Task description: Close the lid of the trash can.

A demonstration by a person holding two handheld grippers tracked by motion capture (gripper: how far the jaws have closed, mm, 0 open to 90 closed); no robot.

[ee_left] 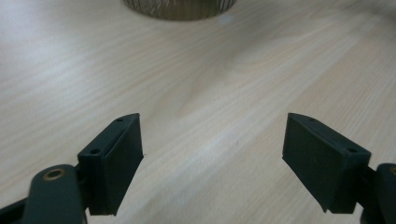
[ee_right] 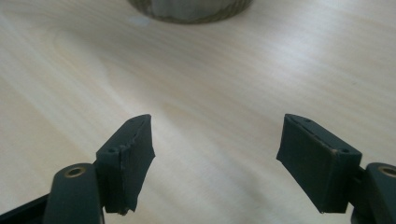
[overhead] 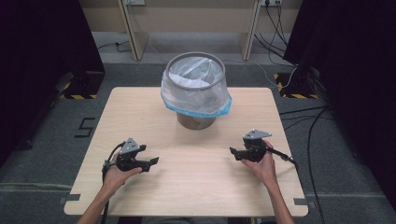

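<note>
2 tongs, left (overhead: 153,162) and right (overhead: 232,151), wide apart, facing lined bin (overhead: 196,91)

Table (overhead: 196,182): pale wood-grain top, rounded corners, stood on grey carpet. One item sat on it, at the far middle: a round bin (overhead: 196,120) with a brownish base, lined with a white bag (overhead: 196,91), its blue-edged hem folded over the rim. Bin material possibly ribbed plastic
</note>
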